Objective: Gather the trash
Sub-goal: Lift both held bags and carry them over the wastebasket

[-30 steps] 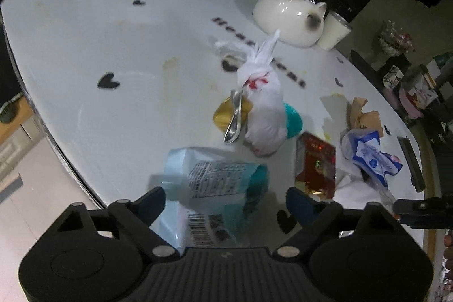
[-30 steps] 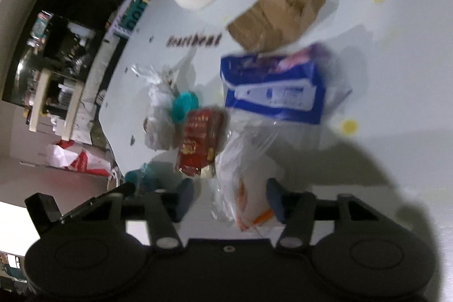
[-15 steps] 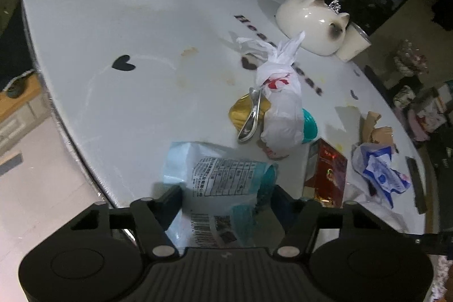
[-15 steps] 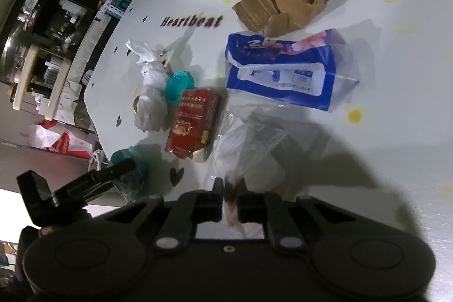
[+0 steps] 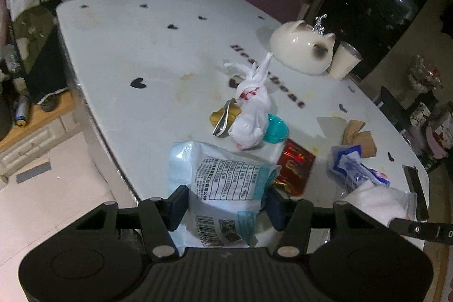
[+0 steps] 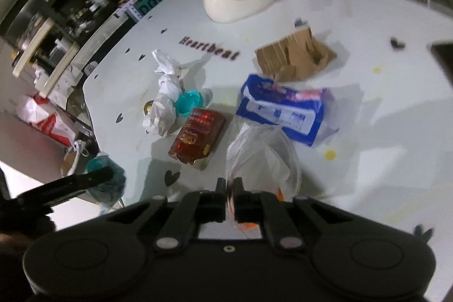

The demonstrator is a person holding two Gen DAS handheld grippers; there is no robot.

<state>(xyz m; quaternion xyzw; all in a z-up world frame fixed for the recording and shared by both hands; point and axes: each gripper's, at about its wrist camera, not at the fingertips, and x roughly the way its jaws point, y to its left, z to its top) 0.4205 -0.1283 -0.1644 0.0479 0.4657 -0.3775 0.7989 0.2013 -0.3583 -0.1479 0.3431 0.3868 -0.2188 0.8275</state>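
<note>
My left gripper (image 5: 226, 201) is shut on a pale blue printed bag (image 5: 223, 177) and holds it over the near edge of the white table (image 5: 136, 47). My right gripper (image 6: 230, 198) is shut on a clear plastic bag (image 6: 260, 157) with something orange inside; that bag also shows in the left wrist view (image 5: 379, 200). On the table lie a knotted white bag (image 5: 252, 112), a red packet (image 5: 296, 166), a teal lid (image 5: 276, 128), a blue-and-white wrapper (image 6: 283, 109), torn brown cardboard (image 6: 294, 55) and a spoon (image 5: 223, 120) on a gold lid.
A white cat-shaped pot (image 5: 301, 47) and a cream cup (image 5: 345, 60) stand at the table's far side. A dark flat object (image 5: 414, 188) lies at the right edge. The floor (image 5: 56, 188) is below to the left, with a red-and-white bag (image 6: 48, 120) on it.
My left gripper has closed on the pale blue bag and lifted it. My right gripper has shut on the clear plastic bag and raised it off the table.
</note>
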